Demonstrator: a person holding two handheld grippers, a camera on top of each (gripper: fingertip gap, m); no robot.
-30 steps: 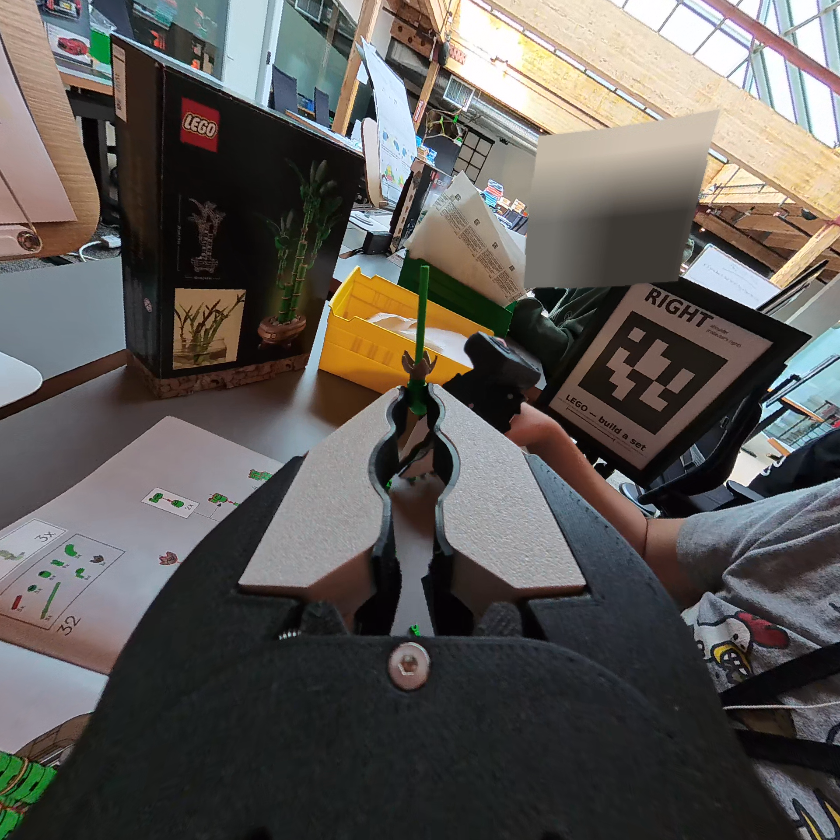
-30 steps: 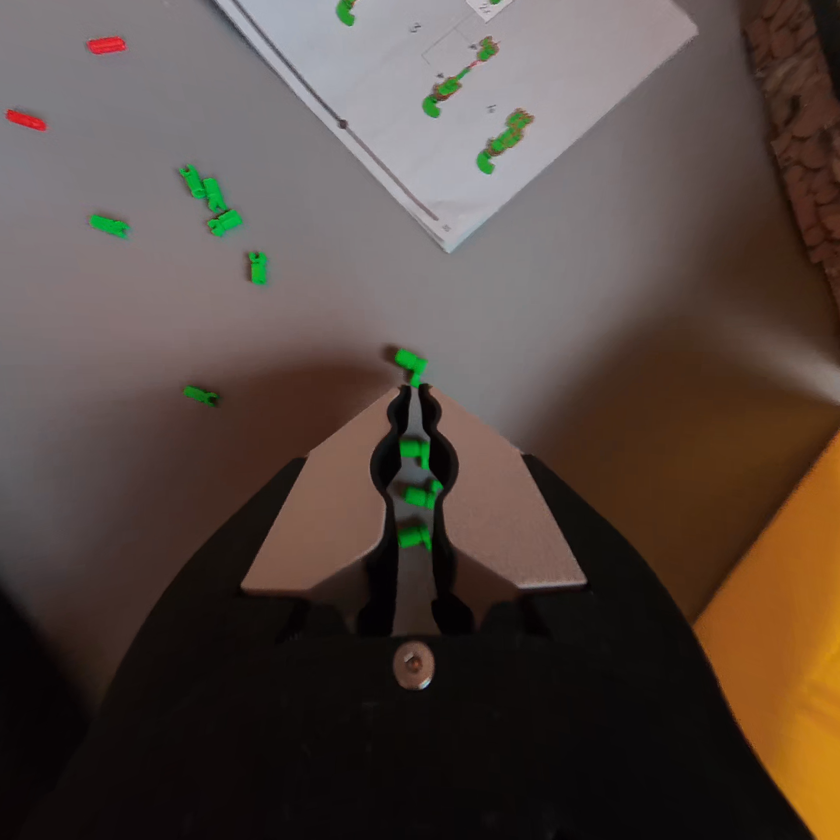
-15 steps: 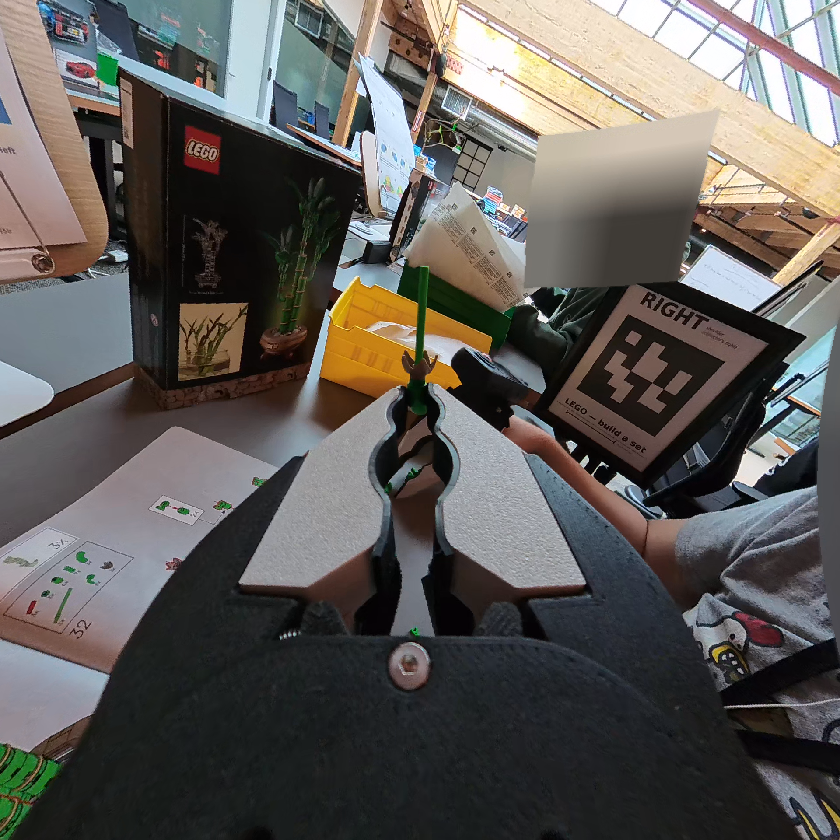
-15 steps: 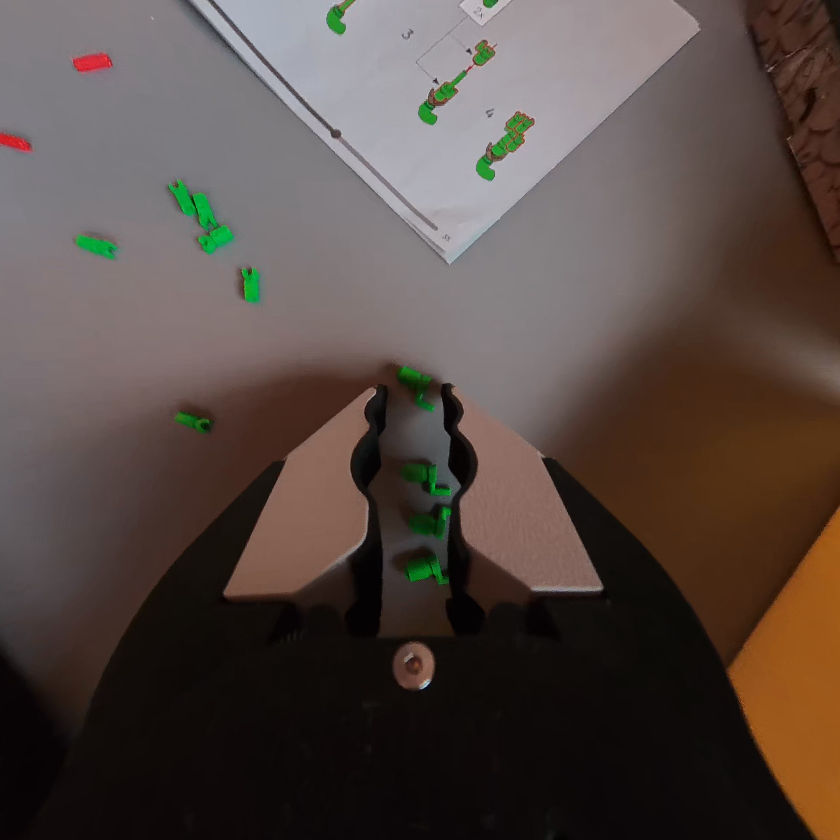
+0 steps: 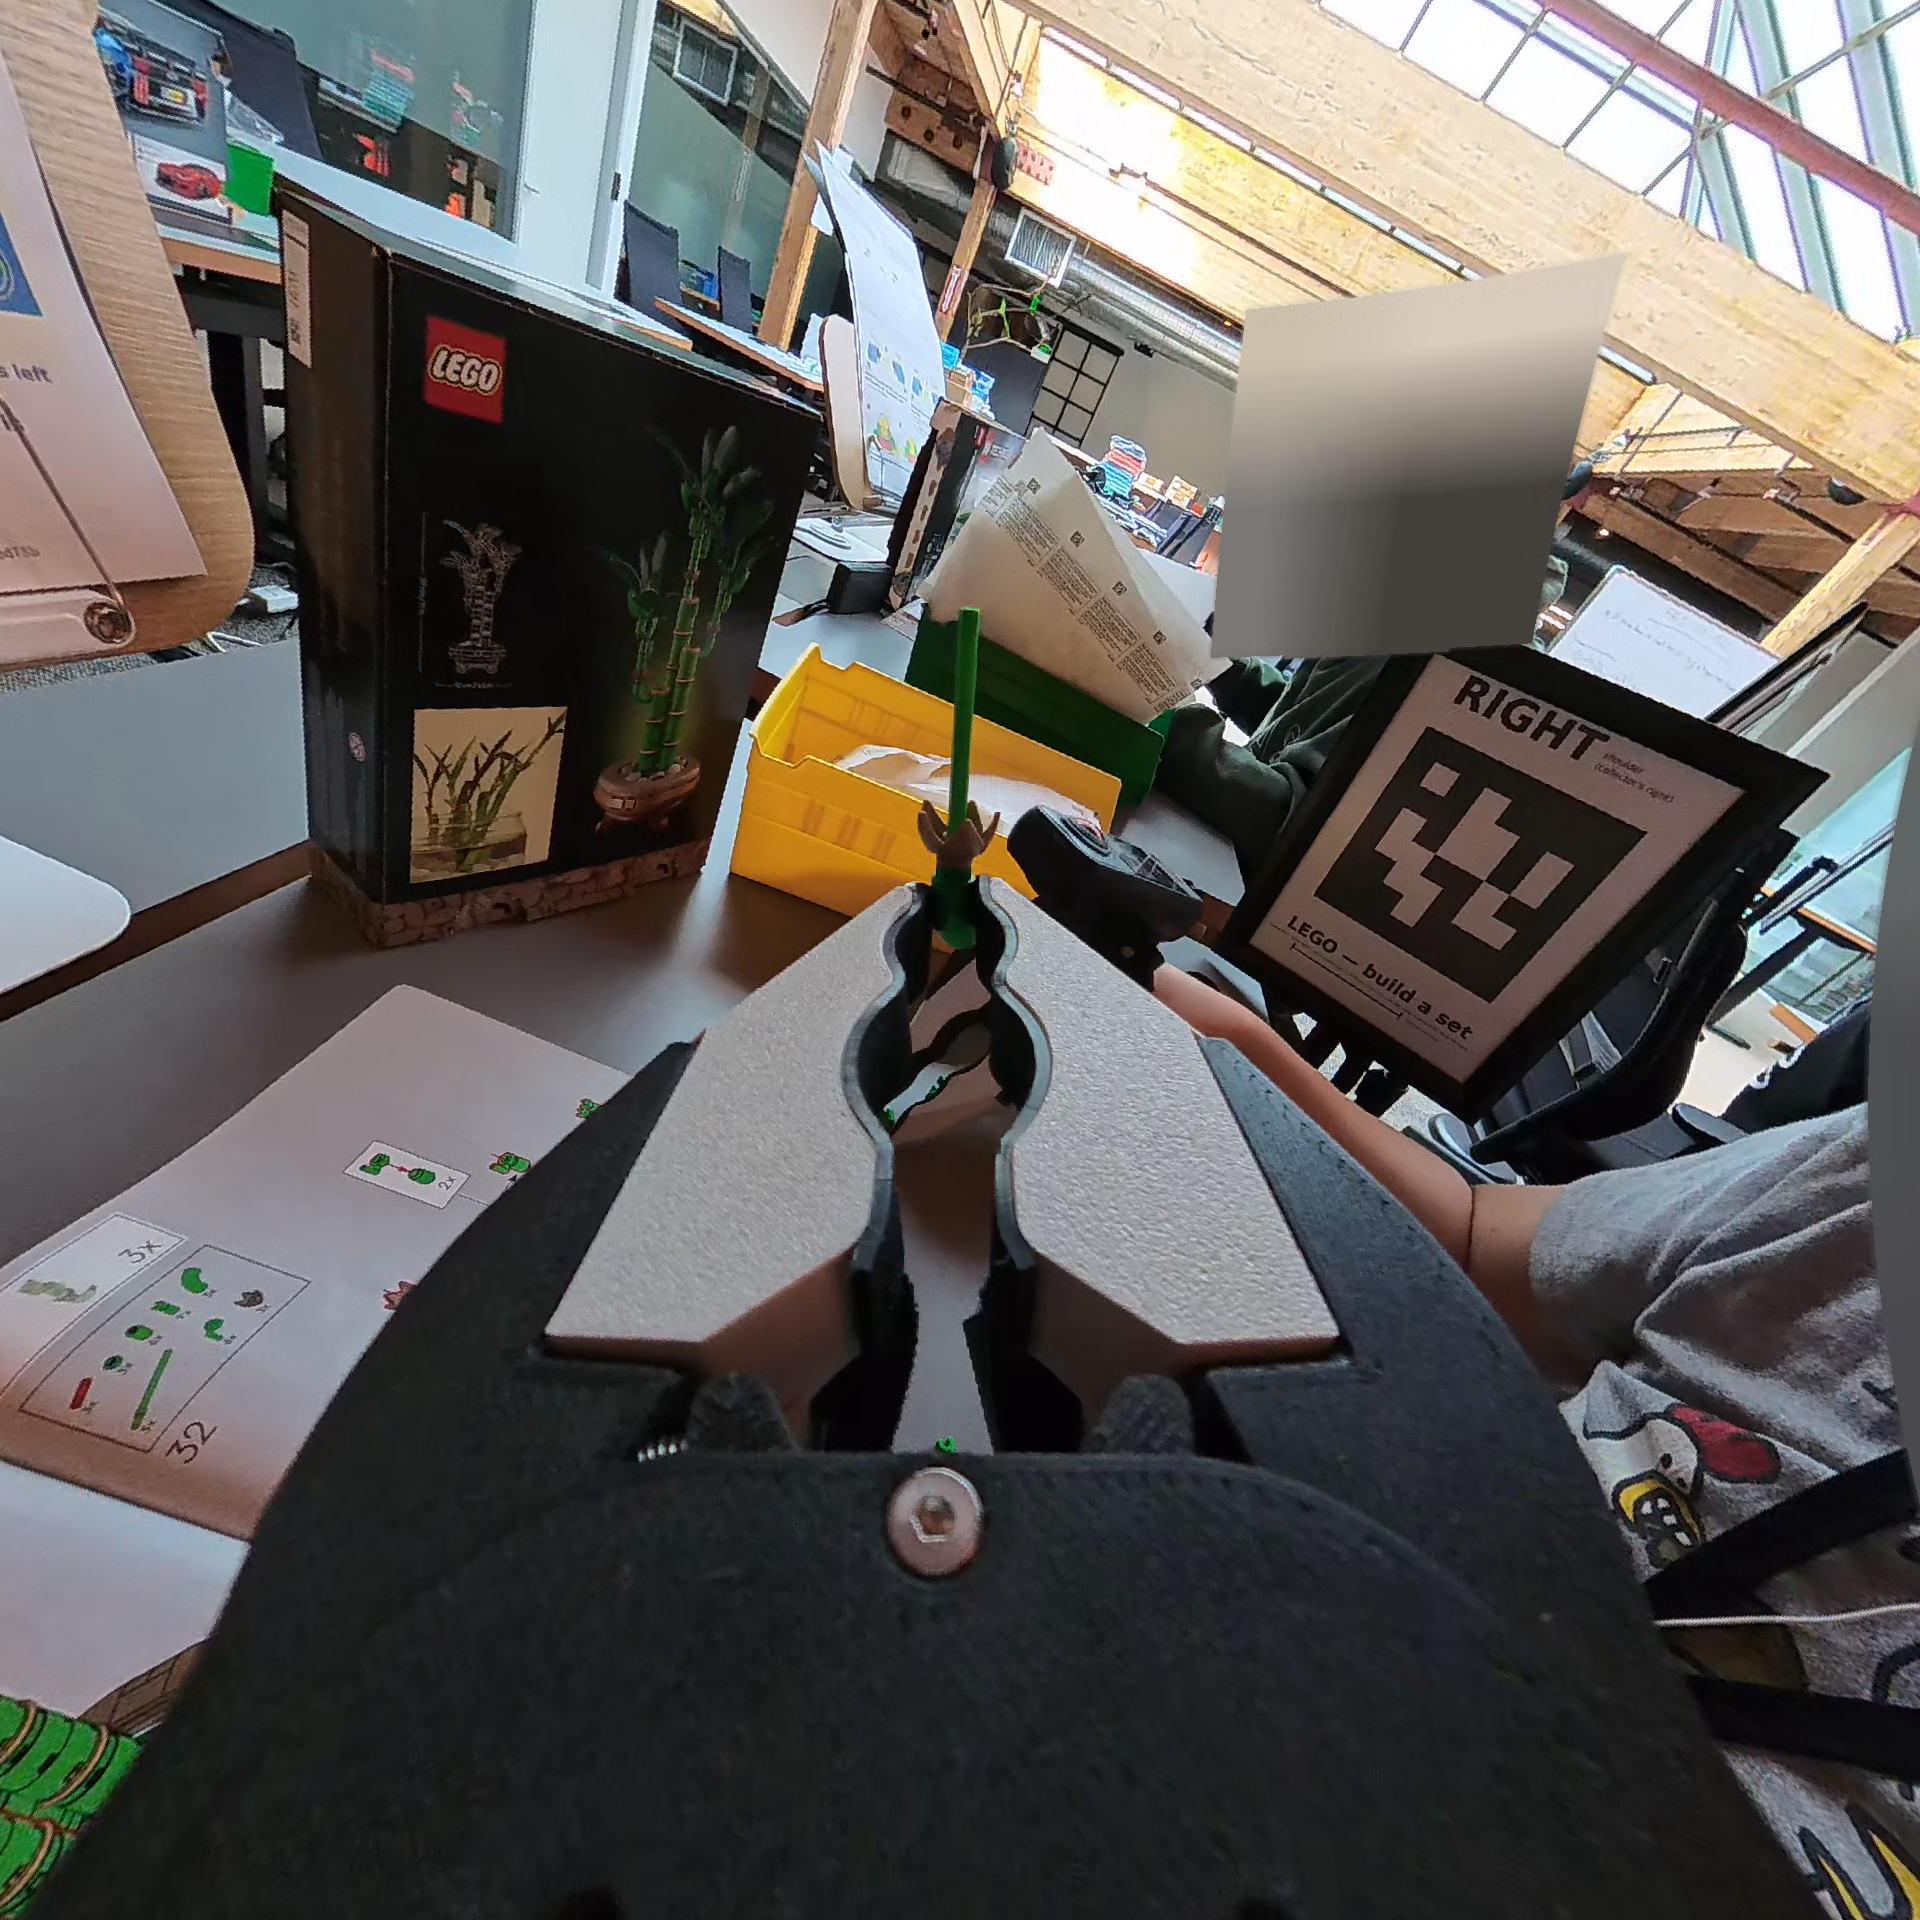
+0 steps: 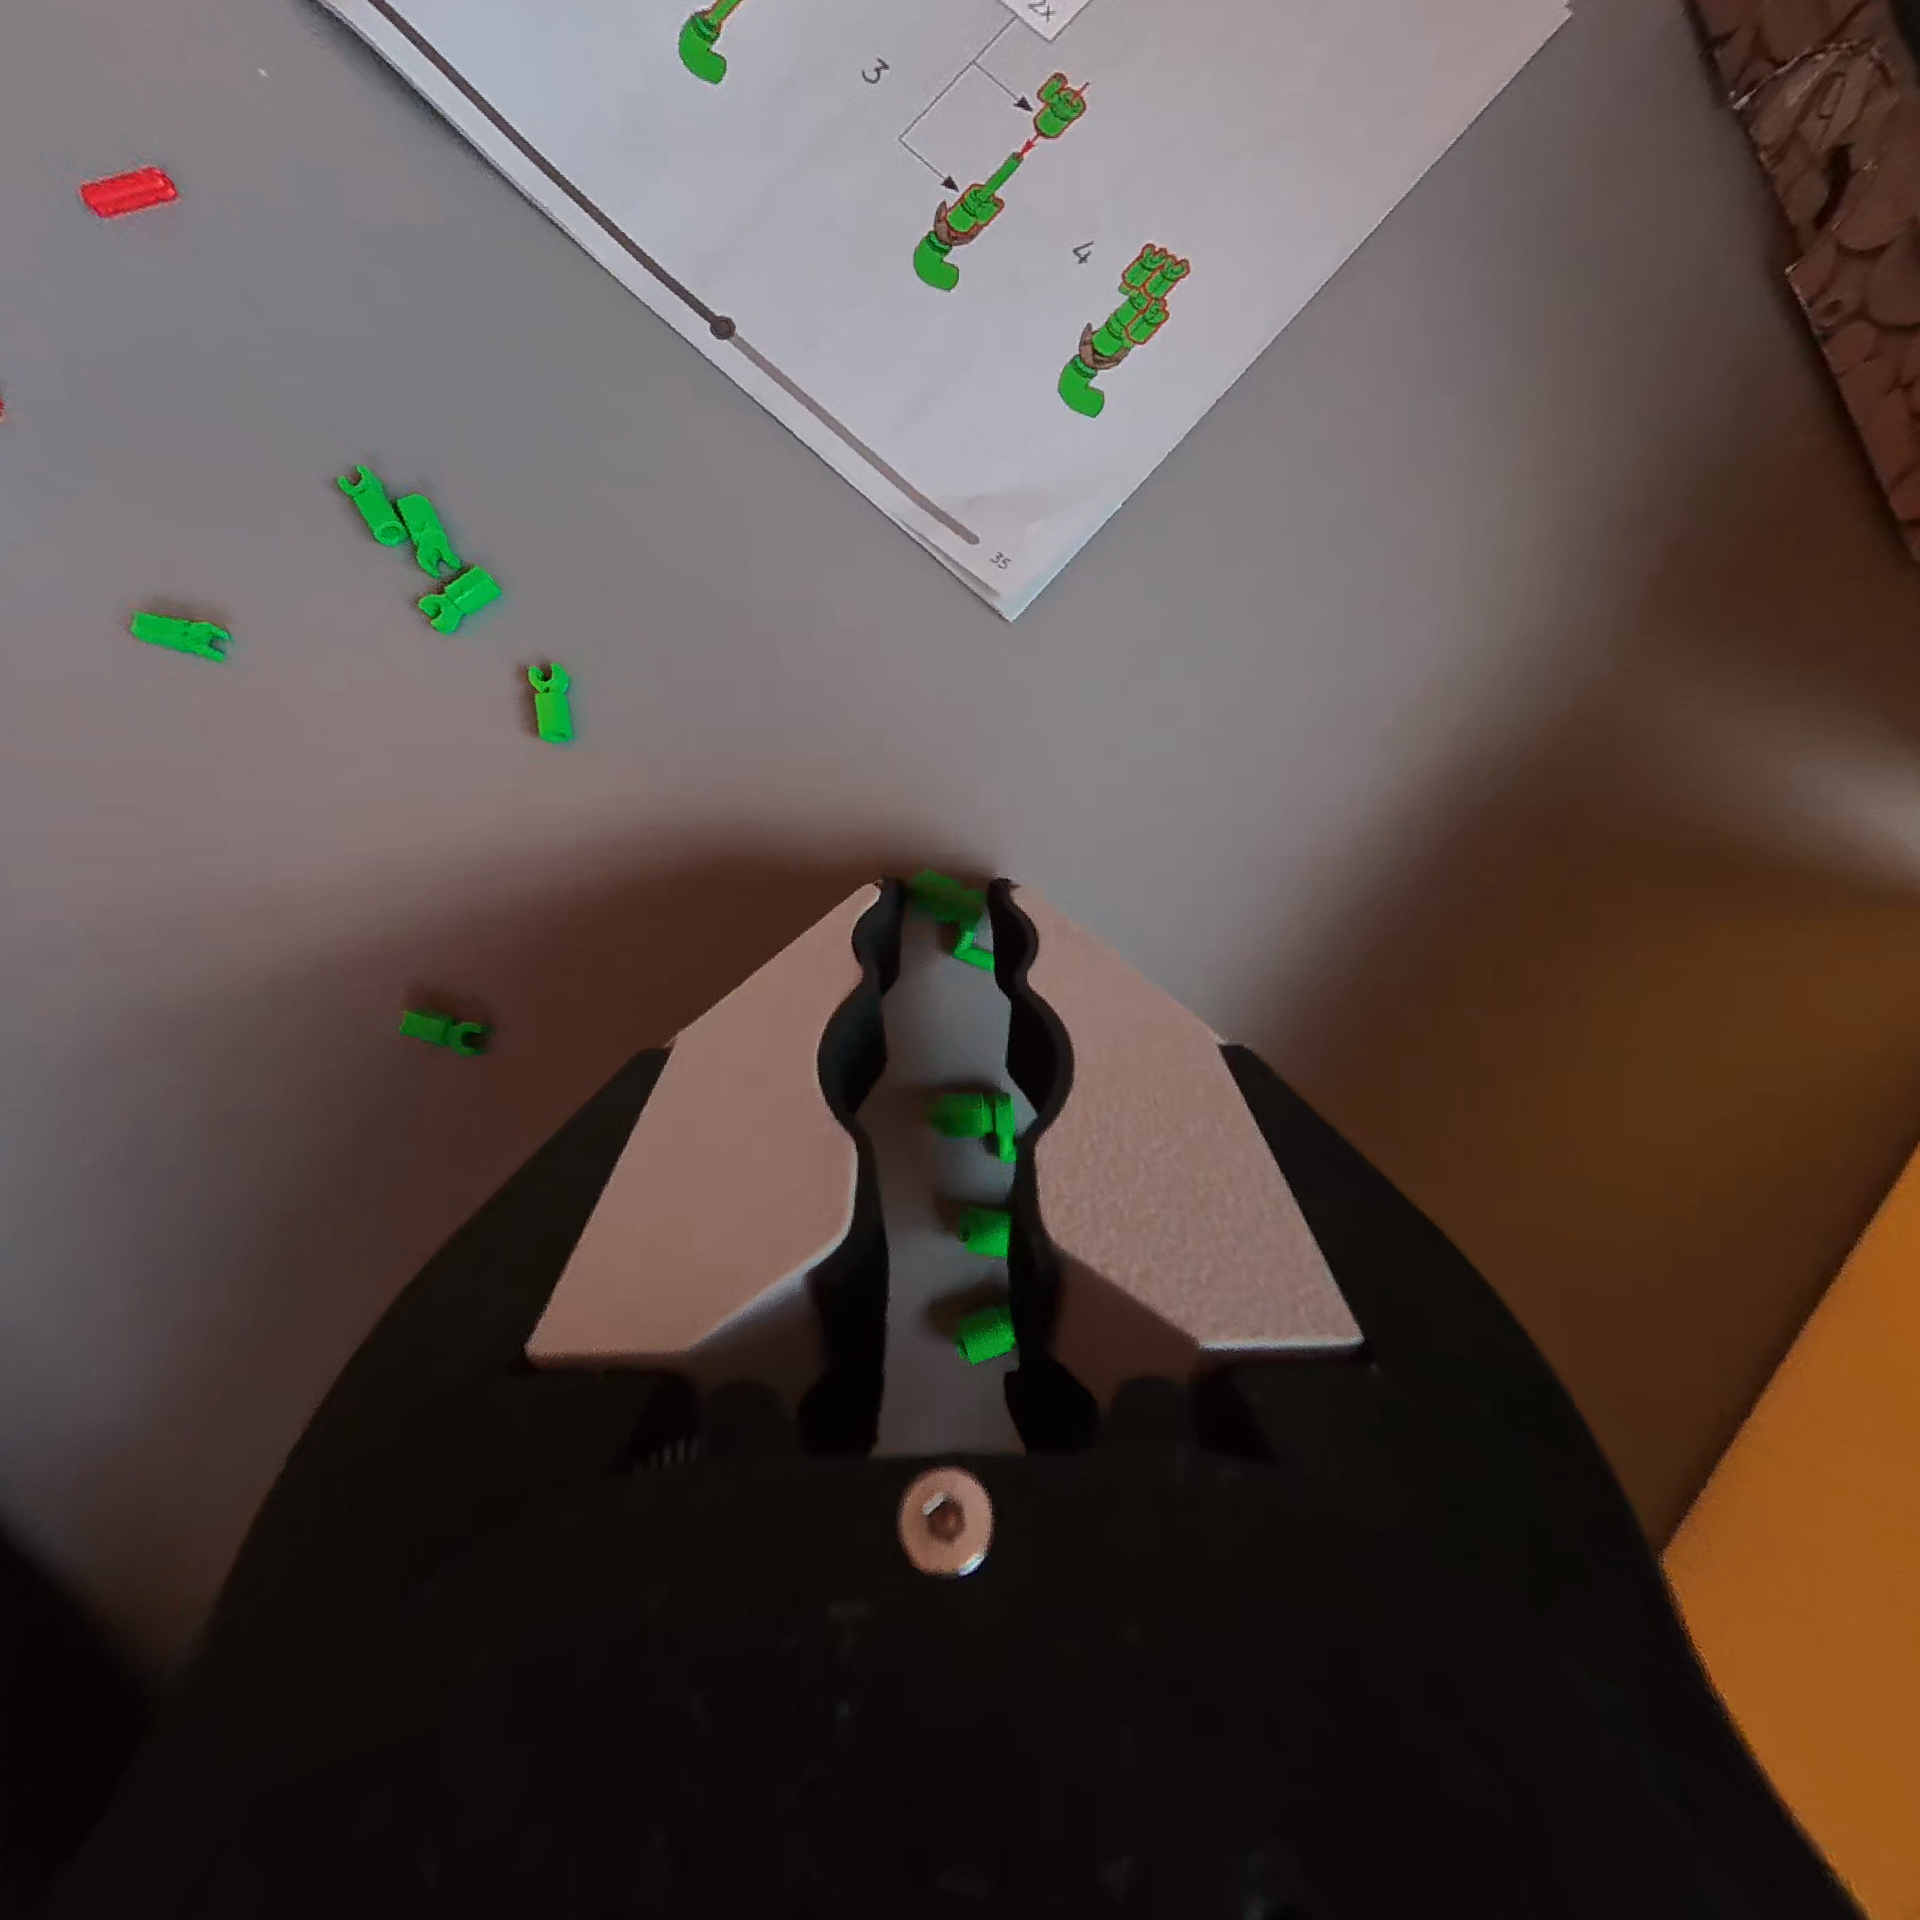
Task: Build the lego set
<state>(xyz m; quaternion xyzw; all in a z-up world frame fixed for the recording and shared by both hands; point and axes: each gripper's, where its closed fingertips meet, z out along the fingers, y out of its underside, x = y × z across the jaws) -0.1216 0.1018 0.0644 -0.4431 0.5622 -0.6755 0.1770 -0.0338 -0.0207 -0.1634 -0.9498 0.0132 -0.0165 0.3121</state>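
My left gripper [image 5: 951, 914] is shut on a thin green stem [image 5: 964, 717] with a brown leaf collar [image 5: 958, 831] and holds it upright above the table. My right gripper [image 6: 943, 888] points down at the grey table [image 6: 1351, 727]. Its jaws stand narrowly open around a small green clip piece [image 6: 948, 906] lying between the tips. Three more green clips [image 6: 982, 1231] show through the gap behind it. Other green clips [image 6: 447, 592] and a red pin [image 6: 128, 192] lie scattered to the left.
The open instruction booklet [image 6: 935, 260] lies ahead of the right gripper and also shows in the left wrist view [image 5: 260, 1195]. The set's box [image 5: 520, 623] stands behind it. A yellow bin [image 5: 831, 790] sits to the right [image 6: 1818, 1507]. A person's arm [image 5: 1351, 1122] and a framed marker sign [image 5: 1475, 873] are on the right. The red pin [image 6: 128, 192] sits 20 cm or so from the ends of my right fingers.
My right gripper opened from nearly shut, came lower over the table, and its jaws have narrowed again around the green clip at the tips. My left gripper still holds the stem, shifted slightly.
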